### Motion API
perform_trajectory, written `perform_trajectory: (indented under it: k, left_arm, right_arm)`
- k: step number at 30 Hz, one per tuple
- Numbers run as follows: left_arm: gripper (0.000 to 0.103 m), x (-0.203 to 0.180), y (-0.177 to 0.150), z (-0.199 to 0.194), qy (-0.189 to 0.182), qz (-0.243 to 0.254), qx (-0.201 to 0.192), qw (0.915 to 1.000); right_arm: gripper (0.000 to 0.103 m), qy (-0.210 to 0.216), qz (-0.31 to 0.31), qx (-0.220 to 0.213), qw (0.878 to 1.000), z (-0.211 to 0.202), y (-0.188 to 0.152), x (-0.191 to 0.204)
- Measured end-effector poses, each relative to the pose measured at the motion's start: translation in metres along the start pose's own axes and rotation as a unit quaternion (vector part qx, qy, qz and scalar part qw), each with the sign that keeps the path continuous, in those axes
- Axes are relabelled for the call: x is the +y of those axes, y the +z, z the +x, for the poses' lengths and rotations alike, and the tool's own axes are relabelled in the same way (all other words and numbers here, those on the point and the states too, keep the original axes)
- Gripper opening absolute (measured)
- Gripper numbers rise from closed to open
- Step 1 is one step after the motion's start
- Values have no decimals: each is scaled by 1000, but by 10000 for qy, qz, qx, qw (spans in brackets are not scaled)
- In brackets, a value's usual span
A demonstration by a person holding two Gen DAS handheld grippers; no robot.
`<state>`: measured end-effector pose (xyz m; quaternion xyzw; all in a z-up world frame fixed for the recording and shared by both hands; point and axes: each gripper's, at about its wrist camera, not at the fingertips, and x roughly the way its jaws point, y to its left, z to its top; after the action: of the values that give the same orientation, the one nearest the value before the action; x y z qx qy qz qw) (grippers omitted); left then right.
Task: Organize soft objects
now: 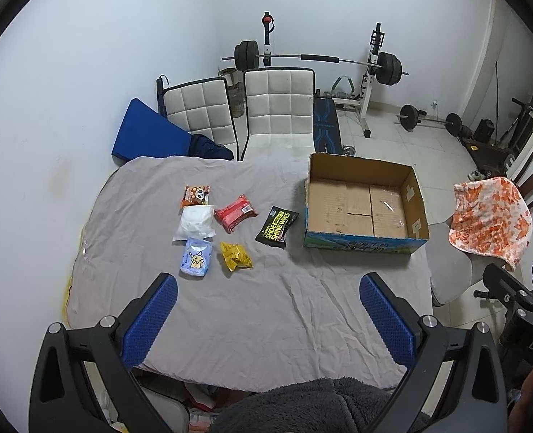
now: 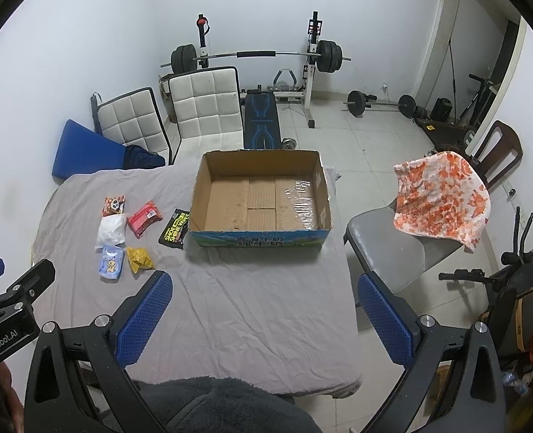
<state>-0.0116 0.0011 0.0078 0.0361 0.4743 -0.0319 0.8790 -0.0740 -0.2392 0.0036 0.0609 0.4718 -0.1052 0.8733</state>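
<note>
Room: weight bench, chairs sitting behind table | table: grey sheet lying wrinkled, risking snags | cardboard box sitting empty at right edge | six soft packs clustering left of it, shoe-wipes pack nearest; slippery film risking slips | left gripper, right gripper both hovering released, holding nothing.

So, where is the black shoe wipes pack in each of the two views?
Left wrist: black shoe wipes pack, centre, left of the cardboard box.
Right wrist: pack, left of centre, touching the box corner.
Shared landmark: the box.
</note>
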Motion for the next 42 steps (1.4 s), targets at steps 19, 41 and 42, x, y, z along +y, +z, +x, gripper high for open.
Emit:
perform_trajectory:
  k: [19, 41, 42]
  left_arm:
    - [103, 2, -1, -10, 74, -108, -215, 9997]
    - [103, 5, 0, -12, 66, -112, -258, 9996]
    - [103, 5, 0, -11, 72, -103, -245, 9996]
  right_arm:
    - [103, -35, 48, -251, 9997, -12, -3, -7]
    - [103, 17, 22, -365, 9993, -14, 0, -2]
    - [103, 42, 26, -350, 9994, -12, 0, -2]
